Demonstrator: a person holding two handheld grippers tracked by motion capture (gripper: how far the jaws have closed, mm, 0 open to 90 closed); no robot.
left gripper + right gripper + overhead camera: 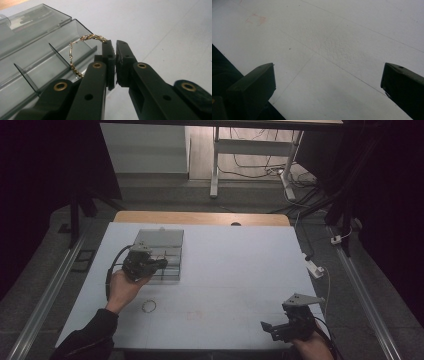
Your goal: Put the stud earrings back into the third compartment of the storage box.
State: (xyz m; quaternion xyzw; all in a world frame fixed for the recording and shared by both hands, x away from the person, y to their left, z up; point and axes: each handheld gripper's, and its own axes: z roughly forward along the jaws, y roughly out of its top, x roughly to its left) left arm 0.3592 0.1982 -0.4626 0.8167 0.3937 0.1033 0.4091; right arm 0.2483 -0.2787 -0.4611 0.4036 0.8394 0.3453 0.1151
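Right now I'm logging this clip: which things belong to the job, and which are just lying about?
Job, judging by the grip:
hoop, pinched in the left gripper over the box
second hoop on the table, probably next

Lying about:
right gripper, open and idle
cables on the floor

A compartmented box (159, 251) with its lid laid open on the far side is set on the table (235, 265), on the left half and toward the far edge. The left gripper (161, 264) is held over the near part of the box, and a hoop earring (75, 53) is pinched between its fingers (108, 53), hanging above a divided compartment. A second hoop earring (148, 306) is lying on the table nearer than the box, just right of the left hand (125, 287). The right gripper (267, 328) is placed at the near right edge of the table, well apart from the box, with its fingers (253, 83) spread over bare table.
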